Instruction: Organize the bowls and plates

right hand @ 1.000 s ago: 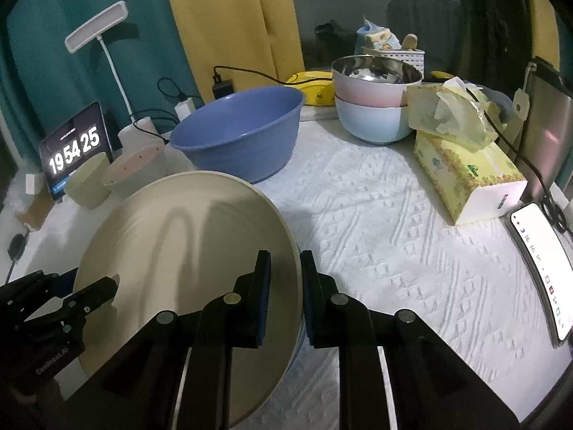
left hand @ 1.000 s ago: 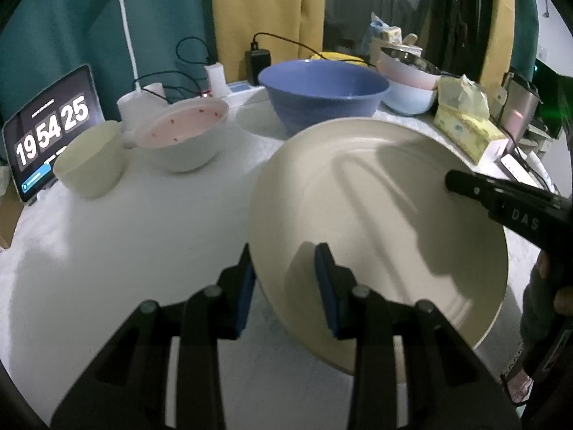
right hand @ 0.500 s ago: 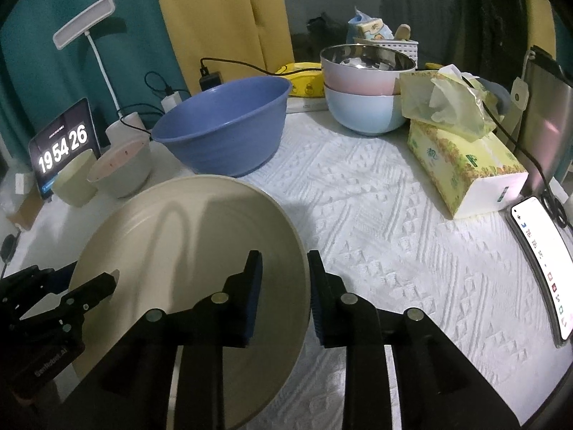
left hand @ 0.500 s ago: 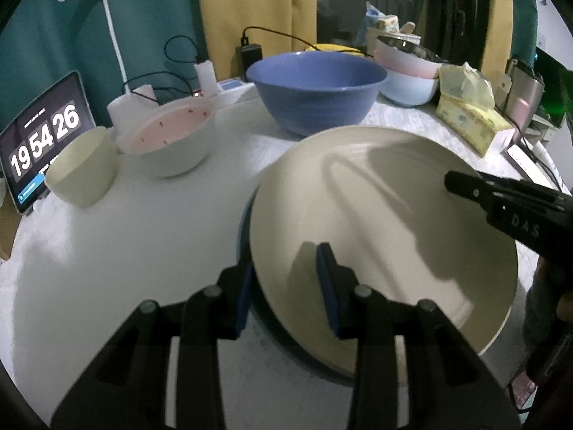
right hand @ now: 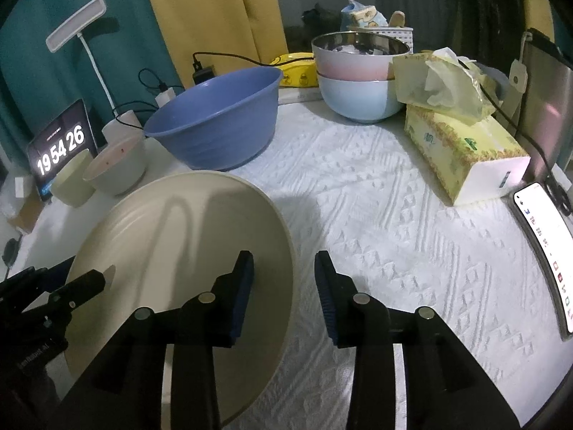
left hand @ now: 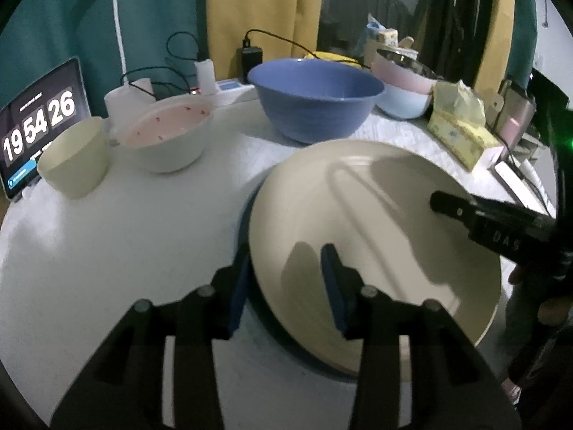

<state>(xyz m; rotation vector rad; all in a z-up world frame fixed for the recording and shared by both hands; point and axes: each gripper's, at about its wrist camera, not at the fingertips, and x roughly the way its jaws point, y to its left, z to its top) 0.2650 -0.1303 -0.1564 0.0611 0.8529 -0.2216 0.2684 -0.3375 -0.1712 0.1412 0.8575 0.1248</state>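
cream plate (left hand: 376, 236) sits on a dark plate (left hand: 250, 308) whose rim just shows under its near edge; both lie on the white cloth (right hand: 412, 236), in front of the blue bowl (left hand: 315, 100).

what we think could go wrong: both of our grippers straddle the cream rim while their jaws are opening. if we pull away before the rim is clear of the pads, a pad may catch the lip and drag the plate off centre on the one below, or tip it. the left gripper (left hand: 283, 283) has its outer finger down beside both rims, so a sideways pull there could shove the whole stack. the cloth is textured, so we would expect the lower plate to stay rather than slide, but we cannot be sure. a backward sweep of the right gripper (right hand: 283, 276) looks safe; the tissue box (right hand: 462, 154) and the phone (right hand: 544, 251) lie well apart from it.

the left gripper is partly spread, one finger outside the rim and one over the plate's inside; no pad seems to press, though the outer one is close. the right gripper is spread wider, its left finger over the plate, its right finger over bare cloth, the rim between them and free. neither holds anything, as far as we can tell.
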